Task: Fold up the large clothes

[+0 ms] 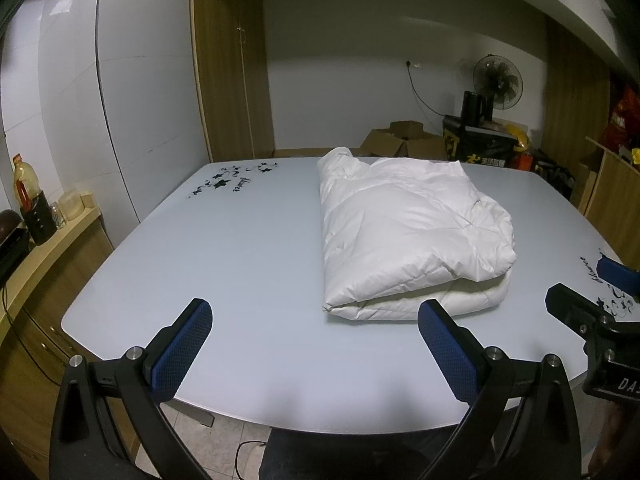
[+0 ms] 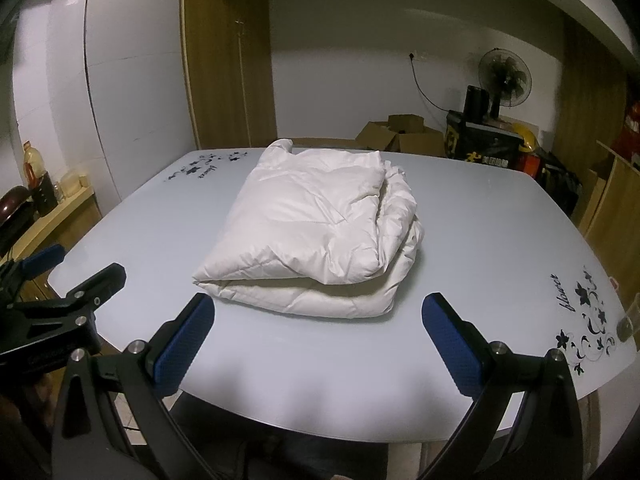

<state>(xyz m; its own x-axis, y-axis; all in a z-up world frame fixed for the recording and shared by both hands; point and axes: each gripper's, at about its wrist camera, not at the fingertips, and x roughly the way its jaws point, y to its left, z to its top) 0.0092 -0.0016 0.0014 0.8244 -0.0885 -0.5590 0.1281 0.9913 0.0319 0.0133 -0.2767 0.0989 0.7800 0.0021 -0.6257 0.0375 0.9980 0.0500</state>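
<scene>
A white puffy padded garment [image 1: 408, 232] lies folded into a thick bundle on the pale blue-white table [image 1: 240, 248], toward its middle and right. My left gripper [image 1: 316, 314] hangs open above the table's near edge, left of the bundle's front corner, with nothing between its blue pads. In the right wrist view the same bundle [image 2: 320, 232] sits just beyond my right gripper [image 2: 318, 306], which is open and empty, short of the folded front edge. Each gripper shows at the other view's side: the right gripper [image 1: 588, 284] and the left gripper [image 2: 84, 264].
Black flower prints mark the table's far left corner [image 1: 228, 180] and near right corner [image 2: 588, 316]. A counter with a bottle [image 1: 24, 184] and jars runs along the left. Cardboard boxes [image 1: 400, 140], a fan [image 1: 498, 84] and crates stand behind the table.
</scene>
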